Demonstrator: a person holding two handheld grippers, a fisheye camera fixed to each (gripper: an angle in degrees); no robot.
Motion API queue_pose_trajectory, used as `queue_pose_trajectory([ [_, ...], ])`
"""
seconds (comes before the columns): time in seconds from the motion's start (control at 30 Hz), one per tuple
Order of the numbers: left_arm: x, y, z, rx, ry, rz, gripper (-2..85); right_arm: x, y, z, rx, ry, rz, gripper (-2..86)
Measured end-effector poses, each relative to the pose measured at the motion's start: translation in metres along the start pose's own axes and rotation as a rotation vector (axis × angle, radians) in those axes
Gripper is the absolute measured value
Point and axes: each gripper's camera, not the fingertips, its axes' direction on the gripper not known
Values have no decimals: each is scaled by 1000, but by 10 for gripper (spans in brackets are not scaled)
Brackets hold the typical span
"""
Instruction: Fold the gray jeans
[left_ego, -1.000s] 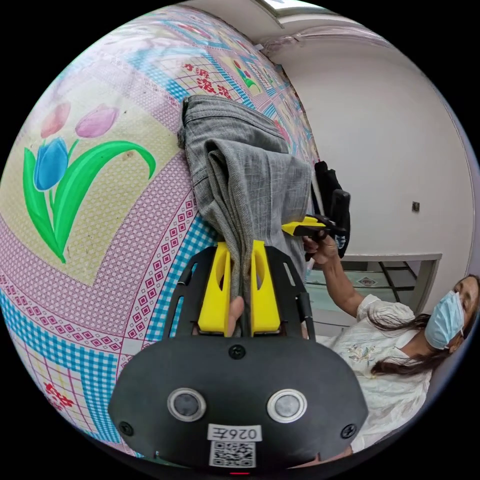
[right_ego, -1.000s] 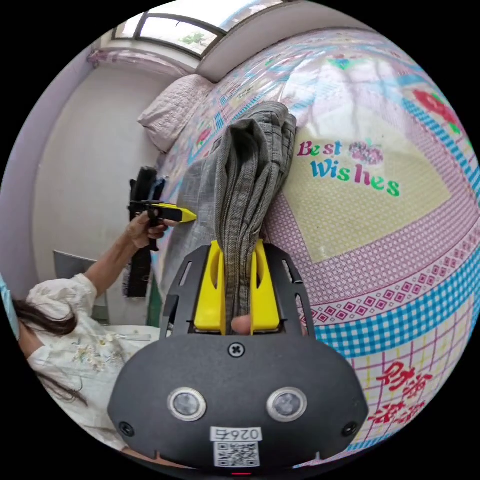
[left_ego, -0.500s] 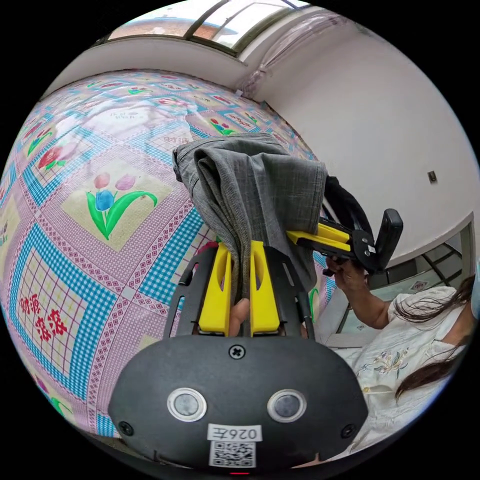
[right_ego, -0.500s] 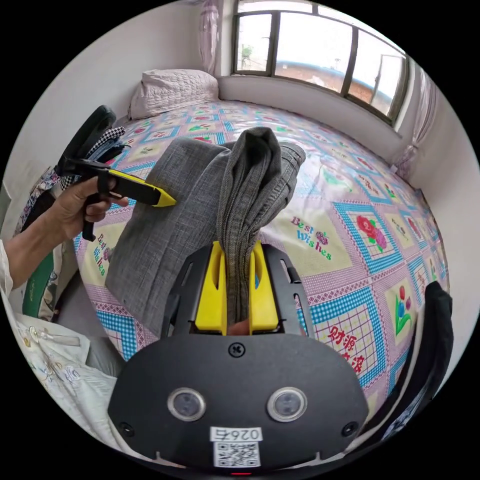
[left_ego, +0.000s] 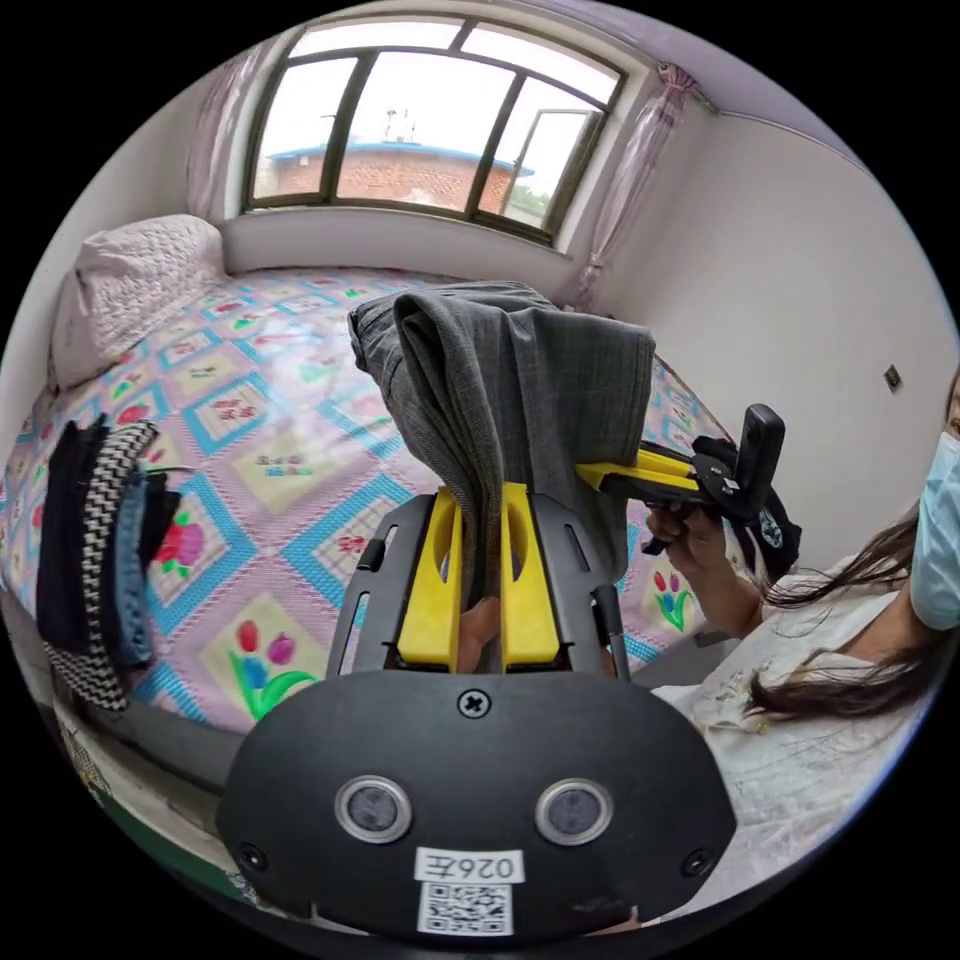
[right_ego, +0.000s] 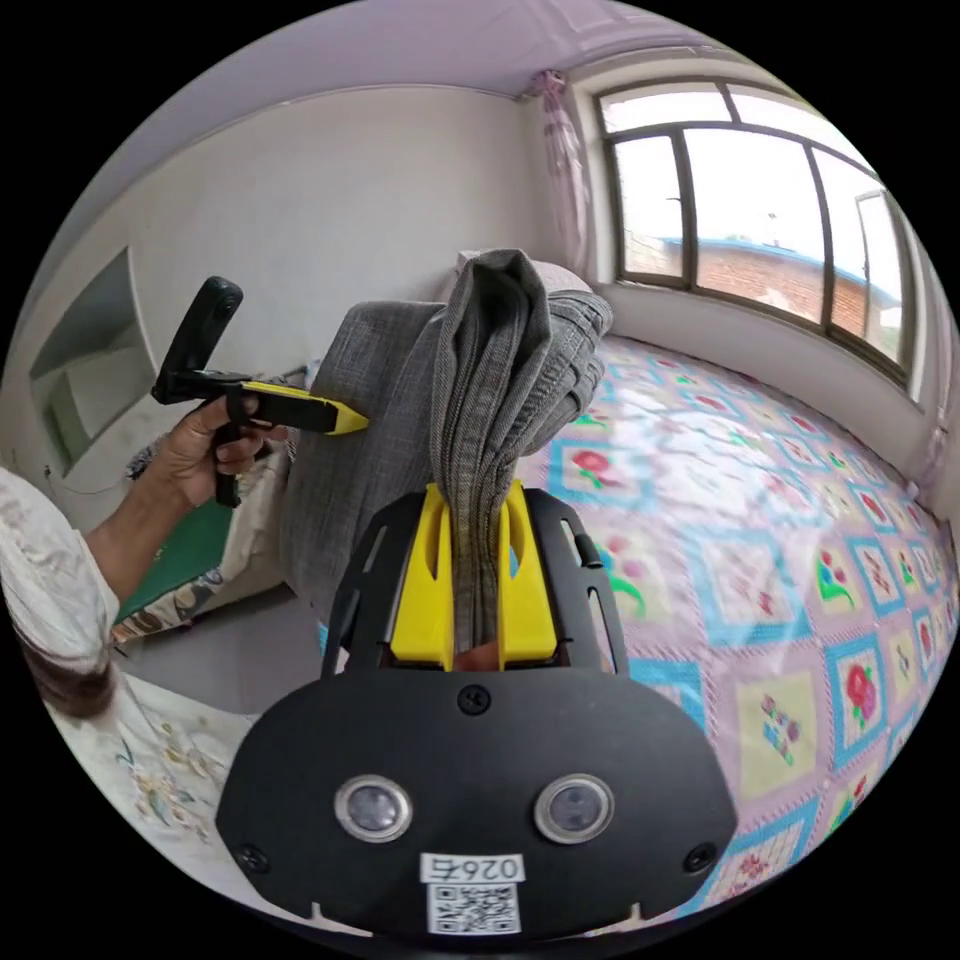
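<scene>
Clamping folded gray jeans (left_ego: 520, 400) above patterned bed (left_ego: 270, 420): left gripper (left_ego: 480, 520), right gripper (right_ego: 472, 520).

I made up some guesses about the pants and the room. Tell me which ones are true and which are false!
1. Both grippers are clamped on the gray jeans. True: the left gripper and the right gripper each have cloth between their jaws.
2. The jeans lie flat on the bed. False: they are bunched and held up above the bed.
3. A window is behind the bed. True.
4. The bed cover is plain white. False: it has colourful flower squares.
5. A stack of clothes sits at the bed's edge. True.
</scene>
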Motion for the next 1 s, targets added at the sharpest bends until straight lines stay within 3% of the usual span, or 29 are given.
queue_pose_trajectory([
  [0.27, -114, -19, -207, -28, -354, 80, 63, -195, -223, 149, 165, -282, -114, 26],
  [0.43, -264, -74, -281, -184, -453, 7, 64, -280, -365, 283, 152, -451, -22, 28],
  [0.53, -377, -92, -260, -243, -369, -103, 67, -291, -417, 393, 69, -524, 138, 31],
  [0.67, -504, -67, -162, -370, -204, -319, 73, -262, -405, 570, -250, -535, 451, 32],
  [0.73, -548, -35, -105, -389, -82, -423, 74, -242, -386, 598, -264, -546, 510, 30],
  [0.9, -592, -6, -131, -171, 251, -484, 69, -205, -393, 601, -215, -641, 526, 37],
  [1.0, -605, -1, -170, -102, 229, -482, 12, -189, -408, 596, -218, -674, 505, 35],
])
